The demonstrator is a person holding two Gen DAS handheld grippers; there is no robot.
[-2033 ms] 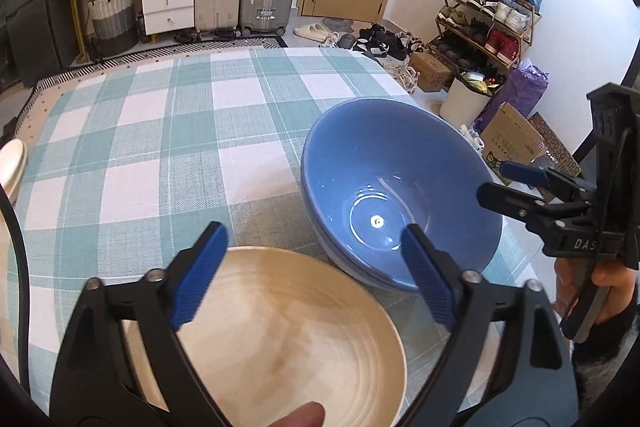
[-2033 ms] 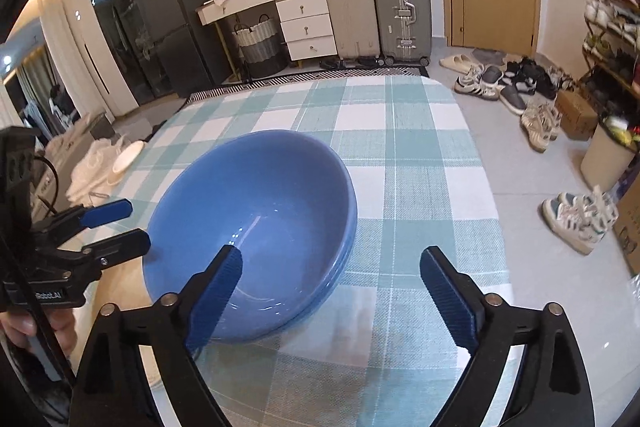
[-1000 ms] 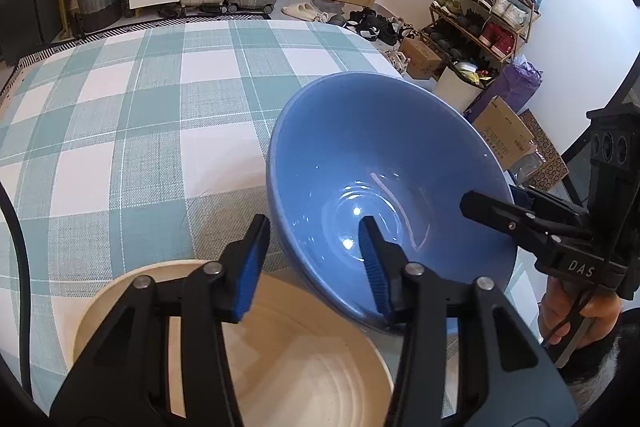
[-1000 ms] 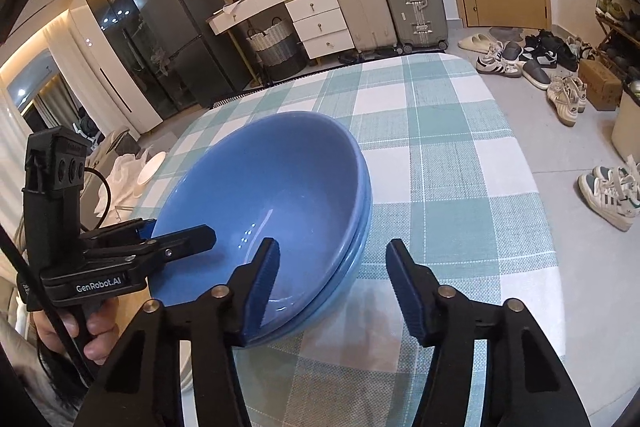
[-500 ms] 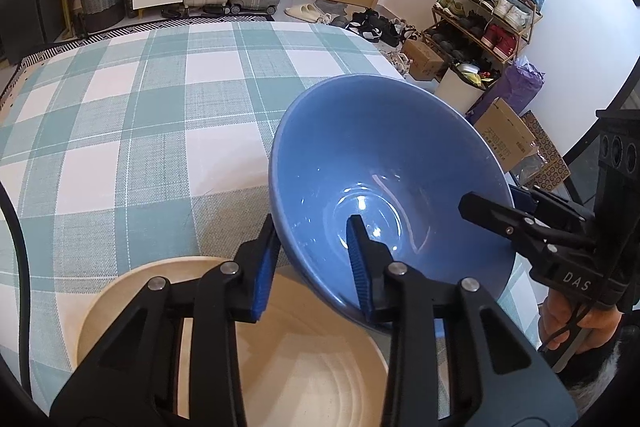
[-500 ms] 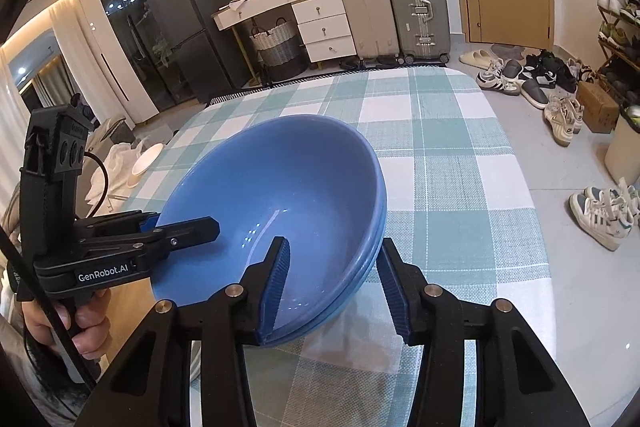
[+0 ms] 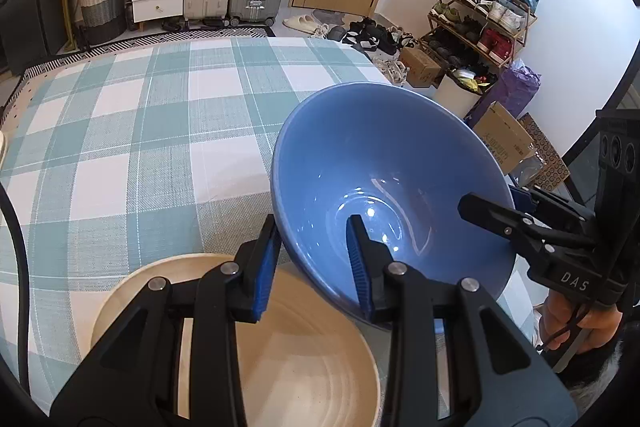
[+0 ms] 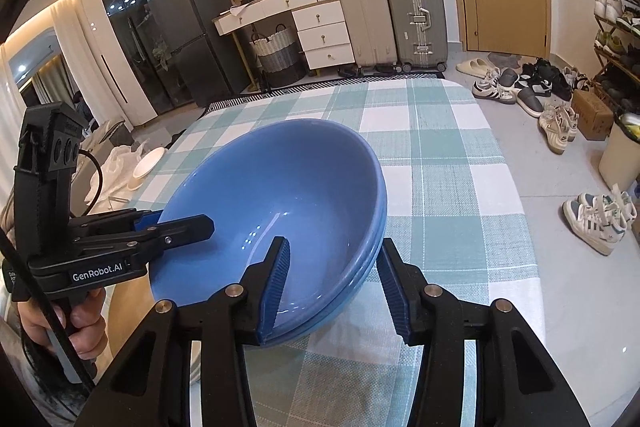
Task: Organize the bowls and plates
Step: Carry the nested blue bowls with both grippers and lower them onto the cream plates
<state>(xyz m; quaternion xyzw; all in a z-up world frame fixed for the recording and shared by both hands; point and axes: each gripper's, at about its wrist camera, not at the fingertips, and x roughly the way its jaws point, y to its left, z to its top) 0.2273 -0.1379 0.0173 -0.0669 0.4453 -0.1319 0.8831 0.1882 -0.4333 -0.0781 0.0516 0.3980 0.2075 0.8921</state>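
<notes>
Tilting above the teal-and-white checked tablecloth (image 7: pixel 132 131), a large glossy blue ceramic bowl (image 7: pixel 384 187), nested in a second matching blue bowl (image 8: pixel 374 227), is lifted at its near edge. Left gripper (image 7: pixel 312 259): blue pads clamped on the bowl's rim, one inside, one outside. Right gripper (image 8: pixel 334 281): pads straddling the opposite rim of both bowls; contact cannot be told for certain. Round cream ridged plate (image 7: pixel 280 355) lies just below, on the cloth.
</notes>
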